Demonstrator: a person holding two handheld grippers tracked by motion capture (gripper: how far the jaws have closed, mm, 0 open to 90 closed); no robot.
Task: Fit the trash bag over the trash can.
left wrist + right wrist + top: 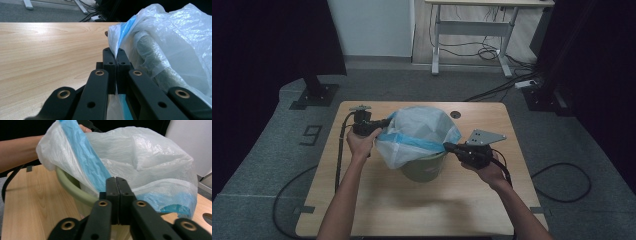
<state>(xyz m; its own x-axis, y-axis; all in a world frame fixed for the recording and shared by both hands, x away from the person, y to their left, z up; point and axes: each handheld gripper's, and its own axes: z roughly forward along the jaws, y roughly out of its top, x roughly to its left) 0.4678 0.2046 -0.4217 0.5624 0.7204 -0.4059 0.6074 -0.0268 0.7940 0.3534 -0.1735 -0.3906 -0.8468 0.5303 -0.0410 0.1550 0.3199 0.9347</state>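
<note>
Both grippers (387,122) on unlabelled bag (419,132)

- Bags: one (419,135), pinched between both tools.
- Bins: one (424,169), under the bag.
- Grippers: two, left (384,123), right (447,146).
- Tables: one (422,205).

Bare table (422,210) all round; bin (424,167) blocks its middle.

1. High view: dim room, dark at both sides; soft overhead light falls on the table (422,200).
2. Left gripper view: a pale glare streak on the wood (upper left); near jaws blurred.
3. Right gripper view: the bag (140,157) evenly lit, the background soft.
</note>
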